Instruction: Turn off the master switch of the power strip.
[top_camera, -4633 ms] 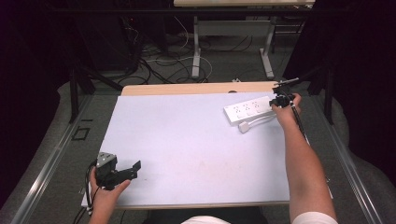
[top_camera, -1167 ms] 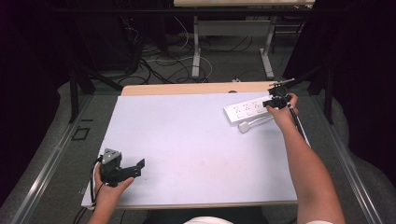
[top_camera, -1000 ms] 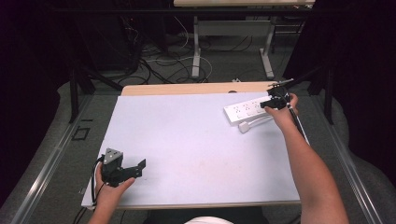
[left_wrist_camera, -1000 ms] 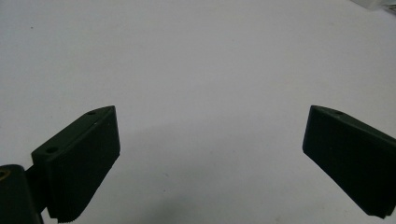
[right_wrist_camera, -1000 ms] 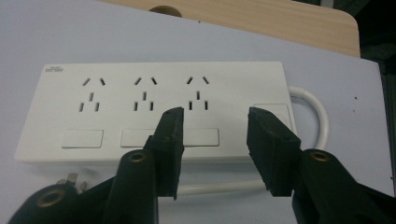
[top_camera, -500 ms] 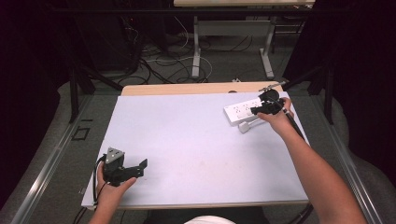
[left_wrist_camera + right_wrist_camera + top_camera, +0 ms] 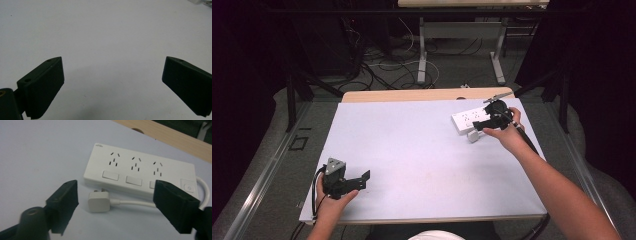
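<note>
Here, the right hand-held gripper (image 7: 479, 125) is positioned at the far right of the desk (image 7: 422, 145), directly over the white power strip (image 7: 469, 120) and its white plug (image 7: 473, 136). In the right gripper view, the jaws of the right hand-held gripper (image 7: 115, 202) stand wide apart and hold nothing. The plug (image 7: 98, 201) lies flat on the desk between them, prongs pointing toward the power strip (image 7: 140, 173), just beside the strip's near edge but apart from it. The white cable (image 7: 130, 202) runs from the plug toward the right jaw and curves round the strip's end. The power strip lies flat, showing three socket groups, three rocker buttons beneath them and a square button at its right end. A wooden strip (image 7: 172, 137) borders the desk behind it.

The left hand-held gripper (image 7: 362, 179) sits at the near left of the desk, well apart from the power strip, with the grey three-cornered plate on top. In the left gripper view, the left hand-held gripper (image 7: 112, 82) has its jaws spread wide over bare desk surface (image 7: 107, 37), gripping nothing.
</note>
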Demonstrator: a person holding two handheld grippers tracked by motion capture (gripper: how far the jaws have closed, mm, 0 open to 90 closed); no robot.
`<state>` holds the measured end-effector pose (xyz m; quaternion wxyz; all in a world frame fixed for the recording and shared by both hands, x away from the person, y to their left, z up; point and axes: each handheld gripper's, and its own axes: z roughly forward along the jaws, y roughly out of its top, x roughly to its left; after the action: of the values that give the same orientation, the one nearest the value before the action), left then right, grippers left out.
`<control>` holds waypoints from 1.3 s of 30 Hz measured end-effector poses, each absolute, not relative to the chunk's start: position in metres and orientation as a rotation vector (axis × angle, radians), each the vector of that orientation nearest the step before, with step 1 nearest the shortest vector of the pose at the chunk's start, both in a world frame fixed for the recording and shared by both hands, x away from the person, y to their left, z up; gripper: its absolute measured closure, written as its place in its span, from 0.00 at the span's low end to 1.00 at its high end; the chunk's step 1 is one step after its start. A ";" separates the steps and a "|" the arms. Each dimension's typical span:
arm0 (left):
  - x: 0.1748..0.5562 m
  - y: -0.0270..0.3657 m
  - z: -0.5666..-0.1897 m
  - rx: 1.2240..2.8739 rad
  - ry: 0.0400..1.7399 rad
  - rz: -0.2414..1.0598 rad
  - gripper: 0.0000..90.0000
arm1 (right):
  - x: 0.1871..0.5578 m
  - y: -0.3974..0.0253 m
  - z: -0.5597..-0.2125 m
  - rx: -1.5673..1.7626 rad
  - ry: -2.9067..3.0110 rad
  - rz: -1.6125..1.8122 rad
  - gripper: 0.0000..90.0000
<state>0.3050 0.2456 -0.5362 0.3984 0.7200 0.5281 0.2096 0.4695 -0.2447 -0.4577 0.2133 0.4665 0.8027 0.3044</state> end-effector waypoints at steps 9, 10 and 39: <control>0.305 0.245 -0.537 1.825 1.341 0.523 0.04 | 0.454 -0.243 -0.457 1.265 2.240 0.909 0.00; 0.305 0.245 -0.537 1.825 1.340 0.523 0.04 | 0.451 -0.243 -0.457 1.272 2.242 0.913 0.00; 0.304 0.243 -0.536 1.828 1.335 0.521 0.04 | 0.392 -0.235 -0.464 1.125 2.299 0.951 0.00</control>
<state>0.3040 0.2435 -0.5362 0.3982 0.7219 0.5273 0.2058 0.3919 -0.2347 -0.4639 0.2042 0.4035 0.8241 0.3410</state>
